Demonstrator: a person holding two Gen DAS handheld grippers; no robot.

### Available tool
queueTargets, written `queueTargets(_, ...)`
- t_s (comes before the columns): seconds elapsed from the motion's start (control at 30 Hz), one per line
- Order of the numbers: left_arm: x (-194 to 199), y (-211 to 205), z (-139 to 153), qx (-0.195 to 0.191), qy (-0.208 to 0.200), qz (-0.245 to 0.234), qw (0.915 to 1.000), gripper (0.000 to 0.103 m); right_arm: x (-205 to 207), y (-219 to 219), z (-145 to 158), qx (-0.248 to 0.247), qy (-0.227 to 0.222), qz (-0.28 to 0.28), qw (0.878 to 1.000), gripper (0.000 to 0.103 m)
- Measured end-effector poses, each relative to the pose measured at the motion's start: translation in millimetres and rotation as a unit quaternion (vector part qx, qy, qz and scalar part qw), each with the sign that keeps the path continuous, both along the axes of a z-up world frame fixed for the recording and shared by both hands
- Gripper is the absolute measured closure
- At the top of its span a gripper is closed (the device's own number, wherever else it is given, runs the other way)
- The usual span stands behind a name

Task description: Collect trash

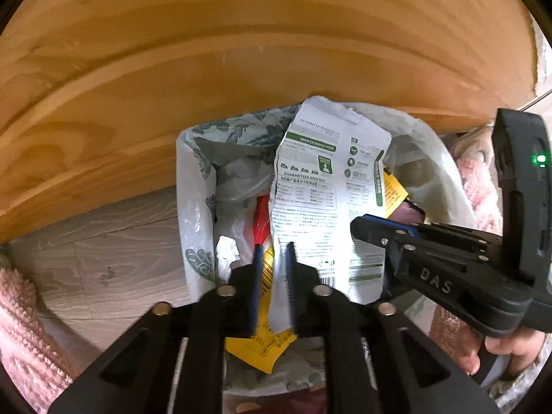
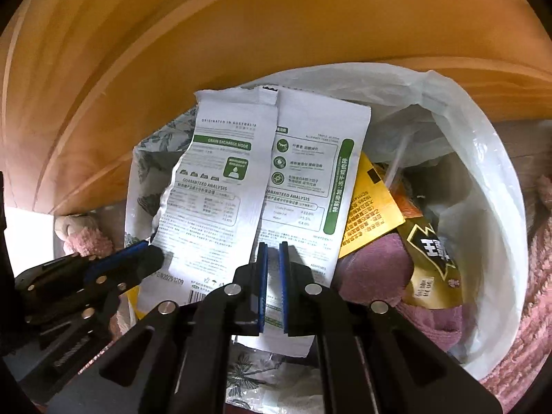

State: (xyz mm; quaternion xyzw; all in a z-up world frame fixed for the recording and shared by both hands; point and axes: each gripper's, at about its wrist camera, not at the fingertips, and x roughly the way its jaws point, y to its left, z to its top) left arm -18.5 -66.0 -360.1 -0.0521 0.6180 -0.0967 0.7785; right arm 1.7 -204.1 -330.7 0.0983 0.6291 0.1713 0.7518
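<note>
A torn white pouch (image 1: 324,186) with green print stands up out of a plastic trash bag (image 1: 193,207) patterned with grey-green leaves. My left gripper (image 1: 274,246) hangs over the pouch's lower left edge. Its jaws are slightly apart, a white strip of the pouch lies between them, and the pads do not press it. My right gripper (image 1: 357,227) is shut on the pouch's lower right part. In the right wrist view the pouch (image 2: 220,207) runs between the right gripper (image 2: 272,245) fingers, and the left gripper (image 2: 151,257) touches its left edge. A yellow packet (image 2: 372,207) lies in the bag (image 2: 483,172).
A wooden panel (image 1: 241,51) overhangs the bag at the back. In the bag lie a purple cloth (image 2: 372,269), a gold-and-black packet (image 2: 431,252) and a red wrapper (image 1: 260,220). Grey wood-grain floor (image 1: 114,258) lies left, with pink fuzzy fabric (image 1: 20,327) at the edges. A hand (image 1: 503,348) holds the right gripper.
</note>
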Motion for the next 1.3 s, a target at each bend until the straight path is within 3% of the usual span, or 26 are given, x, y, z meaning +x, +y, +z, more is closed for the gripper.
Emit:
queueTargets(0.13, -5.6, 5.6, 13.8, -0.01, -0.012, 0.008, 0.9999, 0.078, 0.2, -7.9, 5.4, -0.002, -0.005, 0.001, 1.0, 0.097)
queueTargets(0.3, -15.1, 16.5, 31.3, -0.011, -0.037, 0.013, 0.9992, 0.056, -3.1, -4.4, 15.6, -0.004, -0.018, 0.001, 1.0, 0.097)
queueTargets(0.33, -16.0, 22.5, 27.9, -0.011, -0.04, 0.016, 0.999, 0.047, -3.7, -3.9, 17.0, -0.004, -0.02, 0.001, 1.0, 0.097)
queueTargets(0.47, -20.2, 42.0, 33.7, -0.022, -0.049, 0.027, 0.9981, 0.036, -8.3, -5.6, 28.3, -0.007, -0.031, 0.003, 0.999, 0.096)
queueTargets(0.53, -23.4, 42.3, 40.0, -0.021, -0.056, 0.036, 0.9976, 0.03, -11.6, -5.4, 34.2, -0.014, -0.04, 0.008, 0.999, 0.079)
queueTargets(0.57, -25.4, 44.7, 43.6, -0.02, -0.061, 0.04, 0.9971, 0.026, -14.1, -5.7, 38.5, -0.019, -0.049, 0.012, 0.999, 0.061)
queueTargets(0.67, -32.4, 46.9, 50.5, -0.009, -0.074, 0.055, 0.9957, 0.015, -22.1, -2.1, 50.3, -0.032, -0.07, 0.024, 0.997, 0.052)
queueTargets(0.73, -37.0, 50.5, 56.7, -0.008, -0.091, 0.065, 0.9937, 0.013, -27.6, -2.9, 57.9, -0.039, -0.077, 0.027, 0.996, 0.029)
queueTargets(0.77, -39.5, 52.3, 61.1, -0.006, -0.098, 0.066, 0.9929, 0.008, -31.3, -4.3, 63.2, -0.034, -0.081, 0.026, 0.996, 0.024)
queueTargets(0.8, -41.9, 54.7, 65.3, -0.005, -0.105, 0.066, 0.9923, 0.008, -34.5, -5.0, 67.9, -0.031, -0.085, 0.025, 0.996, 0.014)
queueTargets(0.9, -48.9, 59.0, 82.0, 0.005, -0.136, 0.062, 0.9887, 0.008, -43.9, -5.1, 85.6, -0.046, -0.118, 0.029, 0.991, 0.008)
queueTargets(1.07, -53.5, 60.3, 98.4, 0.015, -0.158, 0.067, 0.985, 0.008, -52.2, -9.0, 114.5, -0.064, -0.171, 0.028, 0.983, 0.008)
queueTargets(1.3, -66.0, 61.9, 134.1, 0.02, -0.194, 0.067, 0.9785, 0.008, -72.9, -12.1, 160.0, -0.042, -0.216, 0.03, 0.975, 0.008)
